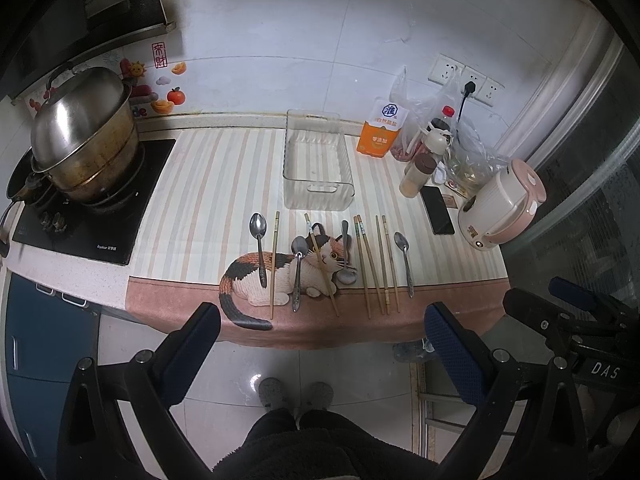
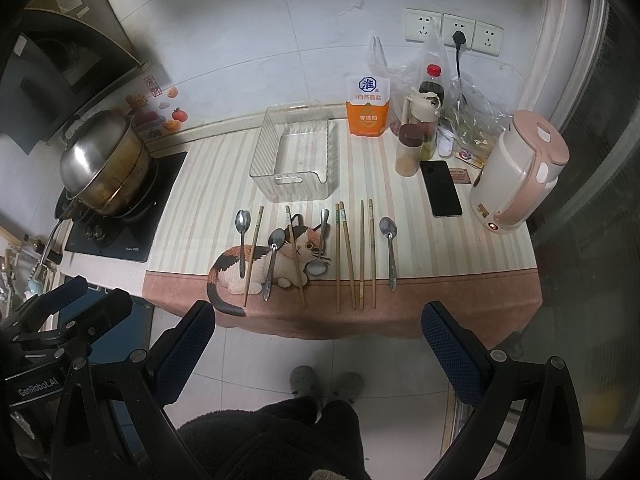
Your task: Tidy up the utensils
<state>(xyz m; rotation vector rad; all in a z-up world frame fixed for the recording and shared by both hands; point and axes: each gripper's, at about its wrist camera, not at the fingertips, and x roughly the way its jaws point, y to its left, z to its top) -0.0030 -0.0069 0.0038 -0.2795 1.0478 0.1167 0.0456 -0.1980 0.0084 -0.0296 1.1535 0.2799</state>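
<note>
While both the left gripper [image 1: 320,336] and right gripper [image 2: 318,330] hang wide open holding nothing, shiny metal spoons [image 1: 259,249] and thin wooden chopsticks [image 1: 381,265] lie on the cat mat [image 1: 208,184], pointing lengthwise toward the clear bin [image 1: 317,168].

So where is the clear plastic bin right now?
The clear plastic bin sits empty toward the back of the striped mat, centred in both wrist views, just behind the row of spoons and chopsticks, left of the orange salt bag.

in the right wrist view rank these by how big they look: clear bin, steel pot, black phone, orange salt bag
1. clear bin and steel pot: too alike to split
2. black phone and orange salt bag: also close, unsure
</note>
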